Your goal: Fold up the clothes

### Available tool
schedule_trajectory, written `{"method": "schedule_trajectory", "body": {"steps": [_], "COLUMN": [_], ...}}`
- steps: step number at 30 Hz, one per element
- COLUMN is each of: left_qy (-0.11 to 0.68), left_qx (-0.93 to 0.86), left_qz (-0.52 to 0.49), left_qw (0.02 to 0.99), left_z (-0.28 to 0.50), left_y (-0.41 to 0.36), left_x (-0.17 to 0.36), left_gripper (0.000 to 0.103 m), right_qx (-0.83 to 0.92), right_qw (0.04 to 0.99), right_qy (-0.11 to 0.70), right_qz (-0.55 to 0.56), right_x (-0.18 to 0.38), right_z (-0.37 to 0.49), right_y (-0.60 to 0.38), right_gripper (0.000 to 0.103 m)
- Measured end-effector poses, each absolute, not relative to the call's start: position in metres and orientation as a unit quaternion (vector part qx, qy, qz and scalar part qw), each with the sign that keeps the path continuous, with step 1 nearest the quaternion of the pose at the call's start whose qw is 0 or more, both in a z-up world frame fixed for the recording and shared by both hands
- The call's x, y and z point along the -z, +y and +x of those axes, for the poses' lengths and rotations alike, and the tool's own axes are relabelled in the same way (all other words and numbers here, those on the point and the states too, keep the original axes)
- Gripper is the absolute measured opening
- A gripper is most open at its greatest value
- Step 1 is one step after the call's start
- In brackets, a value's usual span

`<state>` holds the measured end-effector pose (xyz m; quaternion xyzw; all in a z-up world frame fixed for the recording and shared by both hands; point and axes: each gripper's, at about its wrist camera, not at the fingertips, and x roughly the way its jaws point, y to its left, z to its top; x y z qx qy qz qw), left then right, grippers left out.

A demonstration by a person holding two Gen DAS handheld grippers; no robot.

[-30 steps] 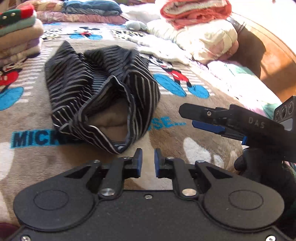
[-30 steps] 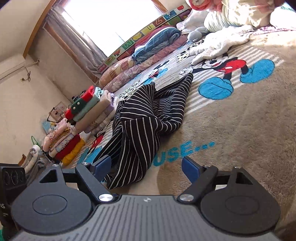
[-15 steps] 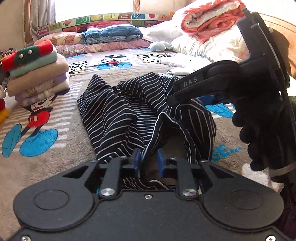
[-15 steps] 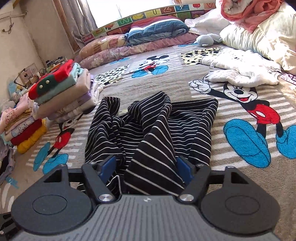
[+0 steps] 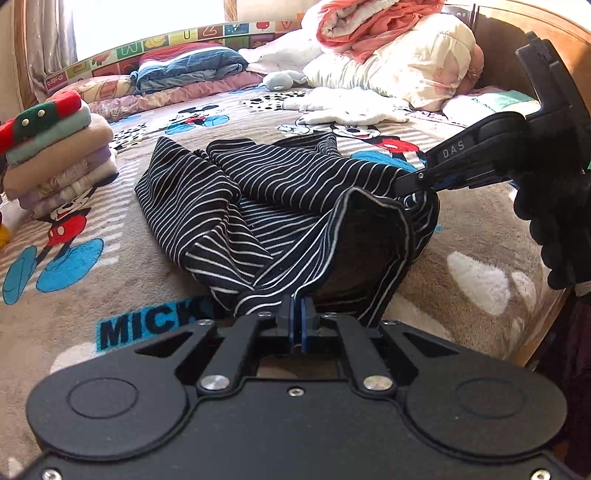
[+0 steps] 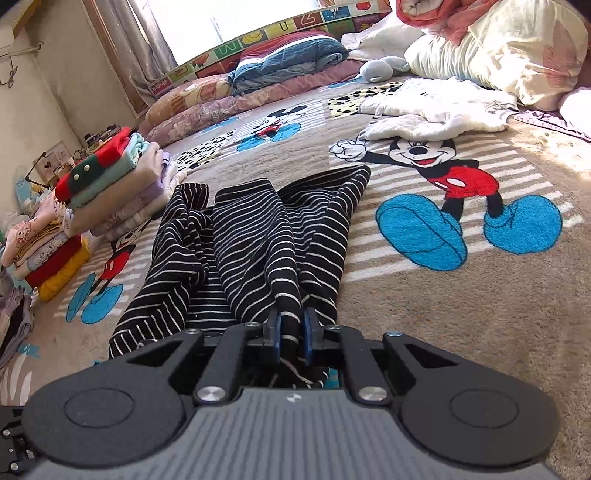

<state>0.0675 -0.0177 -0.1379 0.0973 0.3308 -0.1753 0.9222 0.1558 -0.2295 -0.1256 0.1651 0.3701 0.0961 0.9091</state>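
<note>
Grippers (image 5: 296, 309) (image 6: 292, 327) pinching striped garment (image 5: 280, 206) hem

Cartoon-mouse blanket (image 6: 480, 332) bears white cloth (image 6: 436, 110), grey plush toy (image 6: 376, 70).

Soft matt knit striped garment (image 5: 280, 206) on a fuzzy plush blanket (image 5: 480, 258); matt black plastic grippers (shiny metal screws).

A home bedroom: a cartoon-mouse blanket (image 6: 461, 332), pillows (image 5: 399, 70), folded clothes stacks (image 6: 114, 184), a curtained window (image 6: 229, 22).
</note>
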Motion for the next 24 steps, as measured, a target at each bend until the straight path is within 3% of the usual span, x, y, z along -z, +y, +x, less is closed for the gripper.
{"method": "schedule_trajectory", "body": {"steps": [10, 13, 14, 15, 17, 19, 22, 24], "left_qy": [0.358, 0.374, 0.375, 0.375, 0.370, 0.372, 0.401, 0.420], "left_qx": [0.186, 0.197, 0.198, 0.196, 0.177, 0.159, 0.129, 0.119], "left_qz": [0.163, 0.121, 0.096, 0.069, -0.001, -0.105, -0.247, -0.286], "left_qw": [0.900, 0.898, 0.901, 0.903, 0.912, 0.908, 0.873, 0.853], "left_z": [0.038, 0.035, 0.035, 0.035, 0.040, 0.050, 0.070, 0.080], "left_y": [-0.025, -0.016, -0.010, -0.004, 0.012, 0.034, 0.057, 0.059], "left_x": [0.162, 0.155, 0.149, 0.144, 0.133, 0.128, 0.143, 0.156], "left_gripper": [0.000, 0.001, 0.006, 0.011, 0.042, 0.048, 0.049, 0.047], "right_qx": [-0.053, -0.058, -0.063, -0.073, -0.096, -0.105, -0.106, -0.108], "right_qw": [0.899, 0.895, 0.893, 0.890, 0.874, 0.859, 0.838, 0.822], "right_qy": [0.393, 0.385, 0.377, 0.364, 0.343, 0.335, 0.352, 0.364], "right_qz": [0.186, 0.218, 0.238, 0.265, 0.332, 0.374, 0.404, 0.424], "right_x": [0.168, 0.173, 0.173, 0.172, 0.171, 0.172, 0.181, 0.190], "right_z": [0.110, 0.099, 0.095, 0.091, 0.087, 0.088, 0.096, 0.100], "right_y": [-0.271, -0.281, -0.284, -0.287, -0.292, -0.290, -0.277, -0.269], "right_gripper": [0.012, 0.012, 0.012, 0.016, 0.024, 0.066, 0.070, 0.069]}}
